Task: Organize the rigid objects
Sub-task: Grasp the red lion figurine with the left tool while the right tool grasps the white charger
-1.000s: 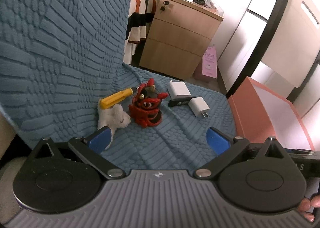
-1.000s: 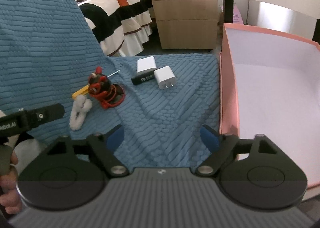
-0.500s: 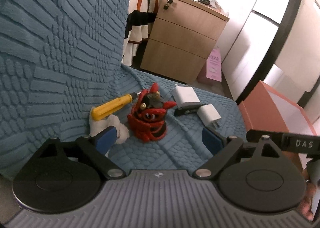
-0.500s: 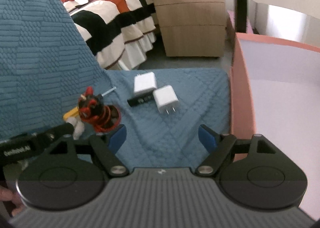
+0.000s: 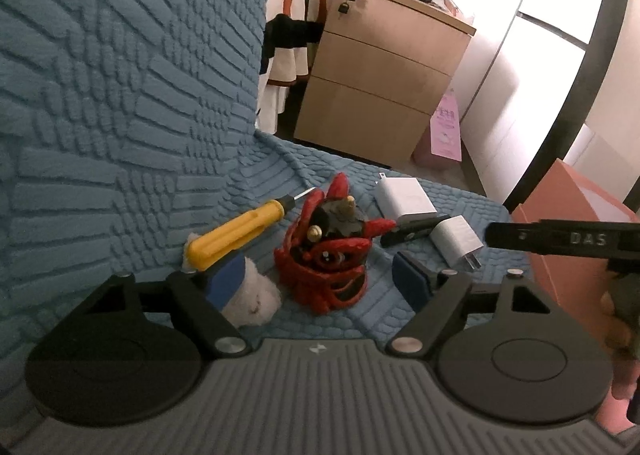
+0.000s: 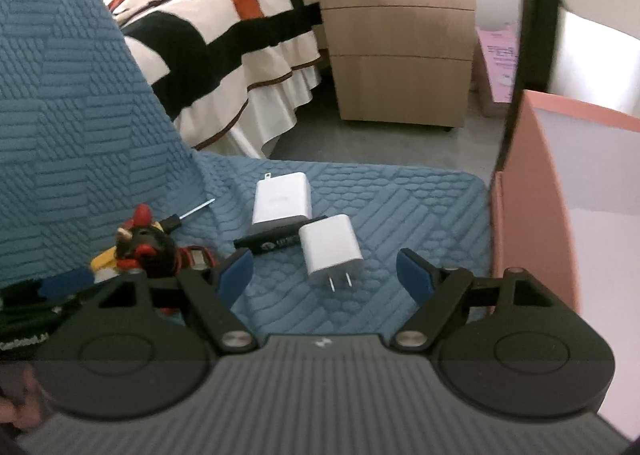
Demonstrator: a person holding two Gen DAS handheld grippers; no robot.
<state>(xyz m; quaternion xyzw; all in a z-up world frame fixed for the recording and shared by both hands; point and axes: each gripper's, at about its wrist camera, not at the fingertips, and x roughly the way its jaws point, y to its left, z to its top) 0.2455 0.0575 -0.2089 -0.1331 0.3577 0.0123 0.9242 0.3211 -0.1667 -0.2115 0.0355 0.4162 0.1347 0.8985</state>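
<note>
Both of your grippers have closed in on the cluster of objects since the earlier frames, so the toys and chargers now loom larger in each view. Your left gripper [image 5: 318, 279] hangs with its jaws spread wide and nothing between the pads, straddling the red lion-head figure [image 5: 328, 251], which sits on the blue textured cover [image 5: 120, 135]. Just left of that figure lie the yellow-handled screwdriver [image 5: 240, 231] and a small white plush toy [image 5: 252, 301], the plush partly hidden behind your left fingertip. Your right gripper [image 6: 326, 275] is likewise spread and empty, lined up on the small white charger [image 6: 330, 247], whose 2 prongs point toward you. Touching that charger is a black stick-shaped device [image 6: 276, 241], with the larger white charger [image 6: 282, 201] just behind it. At the right edge of the cover stands the pink box [image 6: 532, 195], its white interior showing.
</note>
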